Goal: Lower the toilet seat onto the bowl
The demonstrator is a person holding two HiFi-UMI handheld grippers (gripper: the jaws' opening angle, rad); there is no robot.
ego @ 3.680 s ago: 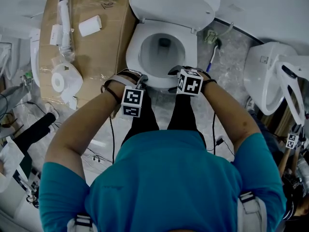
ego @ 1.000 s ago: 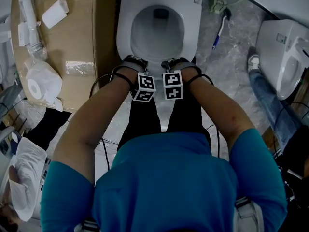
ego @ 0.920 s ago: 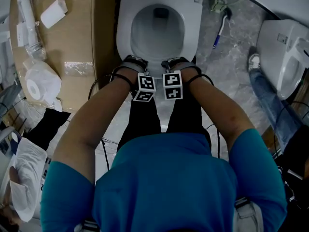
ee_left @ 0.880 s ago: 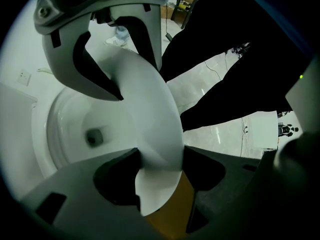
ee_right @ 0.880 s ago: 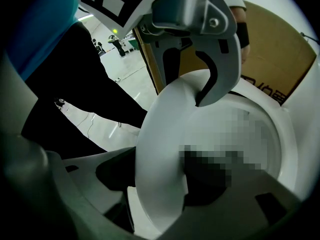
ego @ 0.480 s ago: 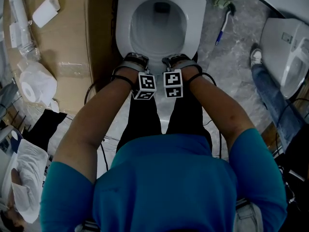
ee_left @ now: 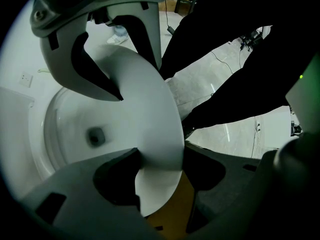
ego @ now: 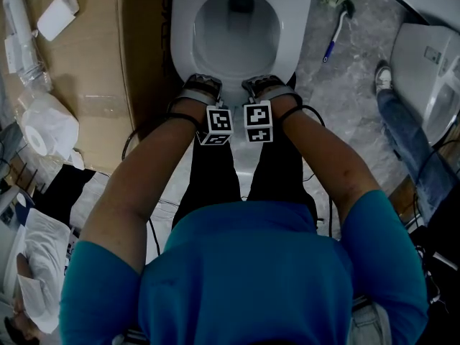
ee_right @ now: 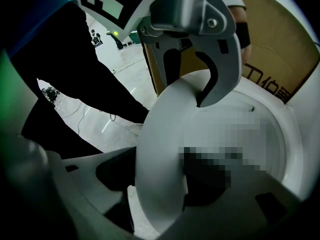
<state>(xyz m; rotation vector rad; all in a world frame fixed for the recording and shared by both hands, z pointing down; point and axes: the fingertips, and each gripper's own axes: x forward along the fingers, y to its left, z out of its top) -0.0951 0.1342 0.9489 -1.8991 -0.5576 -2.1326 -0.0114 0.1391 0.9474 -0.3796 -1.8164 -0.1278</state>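
A white toilet seat (ego: pixel 293 38) lies over the bowl (ego: pixel 237 27), almost level; whether it touches the rim cannot be told. The left gripper (ee_left: pixel 128 125) and right gripper (ee_right: pixel 167 134) each clamp its front edge, jaws spread wide. Since a second earlier, seat and grippers have sunk, and the toilet fills more of the head view.

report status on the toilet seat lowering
Left gripper and right gripper both clamped on the toilet seat front rim. Seat low over the bowl, contact unconfirmed. Nothing seen in its way.
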